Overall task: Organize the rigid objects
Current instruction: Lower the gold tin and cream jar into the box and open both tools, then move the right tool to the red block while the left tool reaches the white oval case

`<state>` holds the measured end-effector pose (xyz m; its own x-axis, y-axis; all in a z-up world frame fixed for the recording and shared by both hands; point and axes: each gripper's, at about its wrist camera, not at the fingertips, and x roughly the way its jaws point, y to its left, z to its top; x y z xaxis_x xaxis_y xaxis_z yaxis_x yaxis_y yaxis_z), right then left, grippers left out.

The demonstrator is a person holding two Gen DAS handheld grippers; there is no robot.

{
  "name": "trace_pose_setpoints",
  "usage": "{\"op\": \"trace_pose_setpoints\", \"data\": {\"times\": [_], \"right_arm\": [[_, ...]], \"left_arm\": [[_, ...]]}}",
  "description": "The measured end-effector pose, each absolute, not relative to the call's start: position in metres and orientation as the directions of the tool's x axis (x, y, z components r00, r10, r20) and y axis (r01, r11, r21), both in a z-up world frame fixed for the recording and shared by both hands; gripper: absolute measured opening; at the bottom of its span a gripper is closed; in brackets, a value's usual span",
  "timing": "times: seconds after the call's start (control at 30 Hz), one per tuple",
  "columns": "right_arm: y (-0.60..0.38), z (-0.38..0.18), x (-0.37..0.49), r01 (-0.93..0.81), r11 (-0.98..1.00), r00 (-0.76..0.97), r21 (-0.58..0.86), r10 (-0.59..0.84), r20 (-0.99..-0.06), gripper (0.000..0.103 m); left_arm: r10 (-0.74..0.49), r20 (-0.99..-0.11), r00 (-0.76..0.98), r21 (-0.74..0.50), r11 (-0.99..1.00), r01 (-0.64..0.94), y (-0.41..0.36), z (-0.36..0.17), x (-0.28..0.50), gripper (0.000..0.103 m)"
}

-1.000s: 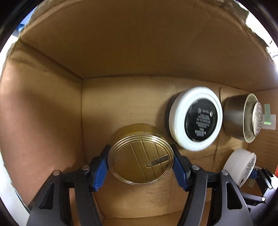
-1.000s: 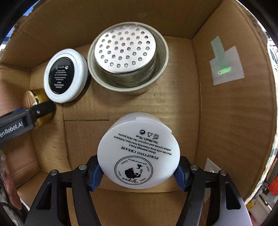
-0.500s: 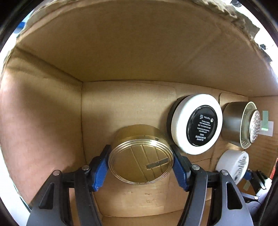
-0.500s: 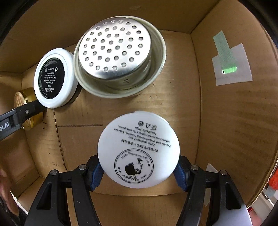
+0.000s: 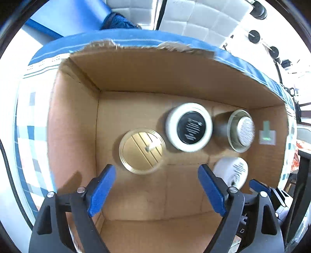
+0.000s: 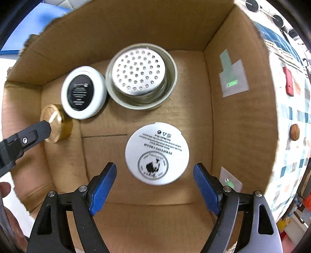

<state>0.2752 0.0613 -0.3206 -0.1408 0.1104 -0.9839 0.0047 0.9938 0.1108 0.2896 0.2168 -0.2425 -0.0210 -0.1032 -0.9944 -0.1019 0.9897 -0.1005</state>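
Observation:
A cardboard box [image 5: 175,77] [image 6: 239,126] holds several round things on its floor. A gold tin [image 5: 142,150] [image 6: 55,123] sits near the left wall. A white jar with a black label [image 5: 189,127] [image 6: 83,95] is beside it, then a steel cup with a perforated insert [image 5: 240,130] [image 6: 141,75]. A white cream jar [image 6: 157,153] [image 5: 232,172] lies near the front right. My left gripper [image 5: 156,186] is open and empty, above and behind the gold tin. My right gripper [image 6: 155,184] is open and empty, just behind the cream jar.
The box stands on a blue and white checked cloth [image 5: 25,120] [image 6: 291,146]. Outside the right wall lie a red object [image 6: 288,80] and a brown nut-like thing [image 6: 294,132]. Tape patches [image 6: 232,79] stick to the right wall. A white padded wall [image 5: 194,17] is behind.
Both grippers have opened and let go: the gold tin and the cream jar now rest on the box floor. Both grippers have drawn back up, out of the box.

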Motion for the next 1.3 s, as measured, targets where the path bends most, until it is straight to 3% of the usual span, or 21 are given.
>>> {"op": "trace_pose_setpoints", "data": {"times": [0.07,0.13,0.93,1.3], "right_arm": [[0.061,-0.308,0.271,0.003,0.993,-0.123,0.122,0.121,-0.985,0.094],[0.062,-0.297,0.265,-0.001,0.992,-0.106,0.127,0.127,-0.986,0.101],[0.027,-0.173,0.202,-0.098,0.974,0.08,0.202,0.21,-0.974,0.103],[-0.11,-0.162,0.201,0.03,0.977,0.114,0.212,0.208,-0.972,0.103]], "left_arm": [[-0.106,-0.994,-0.006,-0.105,0.991,-0.088,0.214,-0.23,0.283,0.091],[-0.097,-0.995,0.008,-0.098,0.992,-0.078,0.212,-0.221,0.276,0.103],[-0.069,-0.981,0.184,-0.085,0.993,-0.082,0.198,-0.126,0.197,0.103],[-0.113,-0.973,0.201,-0.107,0.993,0.043,0.07,-0.112,0.215,0.103]]}}
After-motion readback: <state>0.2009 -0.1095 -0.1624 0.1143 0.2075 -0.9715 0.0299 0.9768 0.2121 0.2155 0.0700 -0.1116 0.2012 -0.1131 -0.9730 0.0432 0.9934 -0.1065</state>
